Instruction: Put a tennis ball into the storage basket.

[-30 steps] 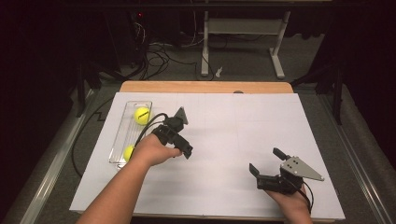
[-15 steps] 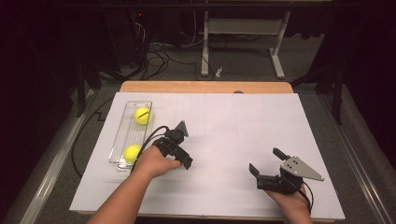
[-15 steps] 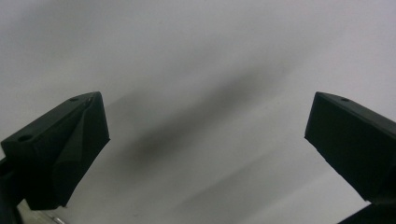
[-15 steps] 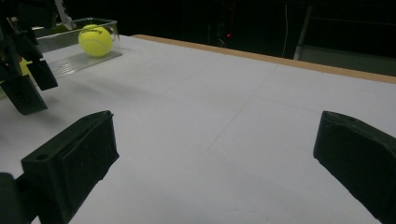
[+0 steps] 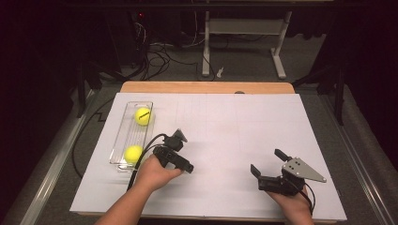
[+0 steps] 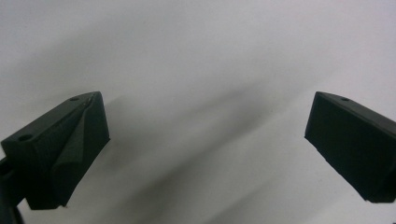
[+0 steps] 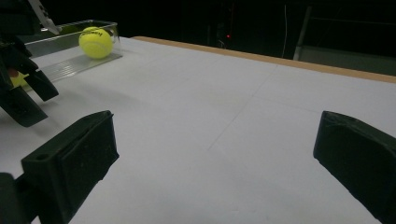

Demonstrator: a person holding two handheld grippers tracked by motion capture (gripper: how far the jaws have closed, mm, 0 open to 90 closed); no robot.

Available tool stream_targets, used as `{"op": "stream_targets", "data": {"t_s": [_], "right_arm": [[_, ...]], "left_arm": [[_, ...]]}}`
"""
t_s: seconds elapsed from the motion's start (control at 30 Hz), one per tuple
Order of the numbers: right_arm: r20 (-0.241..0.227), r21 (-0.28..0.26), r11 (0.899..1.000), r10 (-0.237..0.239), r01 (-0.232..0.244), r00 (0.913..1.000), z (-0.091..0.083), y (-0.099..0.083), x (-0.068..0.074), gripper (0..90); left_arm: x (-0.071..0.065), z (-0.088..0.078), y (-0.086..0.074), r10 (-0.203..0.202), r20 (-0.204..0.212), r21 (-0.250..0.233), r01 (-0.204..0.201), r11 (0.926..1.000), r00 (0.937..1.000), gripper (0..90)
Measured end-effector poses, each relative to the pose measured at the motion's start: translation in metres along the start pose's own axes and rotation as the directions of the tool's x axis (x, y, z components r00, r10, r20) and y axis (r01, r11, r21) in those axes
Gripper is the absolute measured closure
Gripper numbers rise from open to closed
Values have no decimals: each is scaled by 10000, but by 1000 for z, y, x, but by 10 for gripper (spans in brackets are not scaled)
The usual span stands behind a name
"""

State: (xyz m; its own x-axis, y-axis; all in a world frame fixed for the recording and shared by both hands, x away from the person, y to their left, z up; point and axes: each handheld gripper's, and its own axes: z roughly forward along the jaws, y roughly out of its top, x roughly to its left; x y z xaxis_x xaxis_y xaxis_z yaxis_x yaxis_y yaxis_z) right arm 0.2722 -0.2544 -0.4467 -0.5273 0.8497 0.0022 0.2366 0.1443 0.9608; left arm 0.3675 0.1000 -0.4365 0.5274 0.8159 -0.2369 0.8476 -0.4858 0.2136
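Two yellow tennis balls lie in a clear tray (image 5: 123, 140) at the table's left, one at its far end (image 5: 142, 116) and one at its near end (image 5: 133, 153). My left gripper (image 5: 178, 156) is just right of the tray's near end and points down at the white table top. In the left gripper view its jaws (image 6: 205, 140) stand wide apart with only bare surface between them. My right gripper (image 5: 268, 162) rests open near the front right edge, empty (image 7: 215, 154). It faces the far ball (image 7: 95, 42) and the left gripper (image 7: 23, 93).
White paper covers the table (image 5: 225, 122), and a wooden strip (image 5: 206, 87) runs along its far edge. A black cable (image 5: 141, 157) trails from the left gripper past the tray. Beyond the table are a dark floor, cables and a desk frame (image 5: 244, 42).
My left gripper has drawn back from the tray toward the table's near edge, uncovering the near ball. The right gripper has stayed put.
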Motion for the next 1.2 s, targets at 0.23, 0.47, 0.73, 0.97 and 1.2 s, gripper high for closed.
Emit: {"op": "stream_targets", "data": {"t_s": [0.23,0.47,0.73,0.97,1.2], "right_arm": [[31,-43,10000,-7,7,10000,-1,0,0,2],[16,-46,10000,-9,9,10000,0,0,1,2],[30,-94,9999,74,-74,10000,-1,-1,-1,2],[19,-61,10000,47,-47,10000,0,0,0,2],[67,-91,10000,5,-5,10000,0,1,0,2]], "left_arm": [[7,1,-27,519,527,-1630,-427,9857,9973,15],[5,7,-48,1300,889,-2866,-997,9528,9875,19],[5,10,-62,1880,802,-3841,-1437,9120,9789,19],[3,9,-65,2476,931,-4562,-1797,8716,9644,19],[9,2,-68,2767,1159,-5196,-1791,8354,9539,14]]}}
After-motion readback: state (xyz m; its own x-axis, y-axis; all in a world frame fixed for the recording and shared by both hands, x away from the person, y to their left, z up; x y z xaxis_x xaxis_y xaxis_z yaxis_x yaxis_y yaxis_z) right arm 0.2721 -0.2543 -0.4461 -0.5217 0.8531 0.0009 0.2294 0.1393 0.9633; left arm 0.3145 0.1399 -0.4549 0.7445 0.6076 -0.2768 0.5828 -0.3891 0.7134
